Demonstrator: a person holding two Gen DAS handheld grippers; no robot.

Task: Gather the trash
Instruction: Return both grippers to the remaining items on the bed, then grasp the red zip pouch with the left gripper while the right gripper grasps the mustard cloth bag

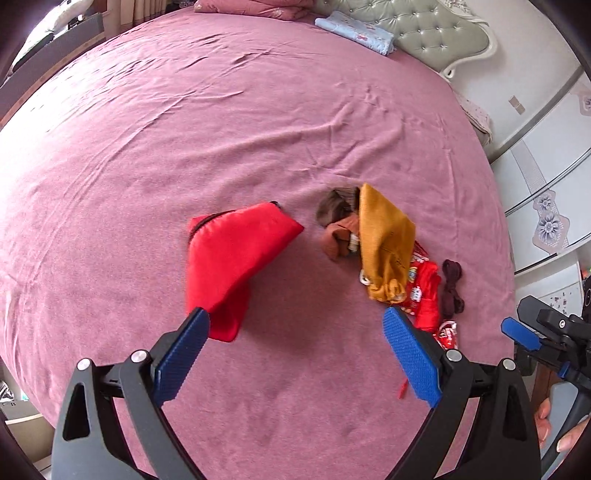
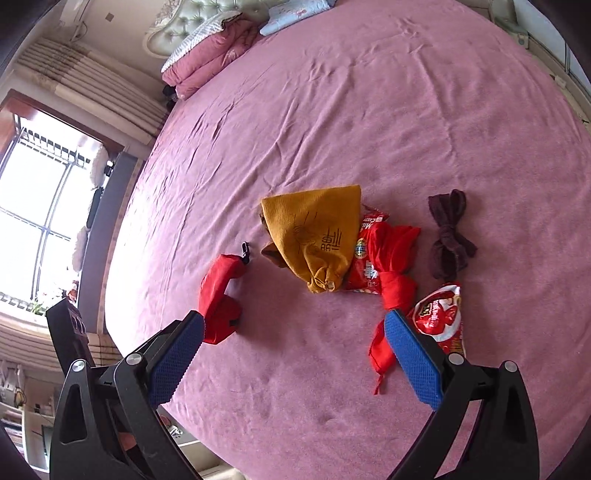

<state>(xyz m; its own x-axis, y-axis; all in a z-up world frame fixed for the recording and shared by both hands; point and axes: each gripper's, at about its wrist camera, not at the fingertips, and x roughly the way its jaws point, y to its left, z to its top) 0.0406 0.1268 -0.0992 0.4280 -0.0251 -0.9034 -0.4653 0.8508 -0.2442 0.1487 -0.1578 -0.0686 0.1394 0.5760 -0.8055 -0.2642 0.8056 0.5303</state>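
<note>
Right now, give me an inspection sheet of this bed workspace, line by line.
Surface: pink bedspread, wrinkled.
Job's things: two red snack wrappers, one under the mustard pouch.
Clutter: red zip pouch, knotted red cloth, dark maroon cloth, brown cloth.
Grippers: left gripper and right gripper open, empty.
Cables: nothing seen.
Surroundings: tufted headboard, folded quilt, window.
</note>
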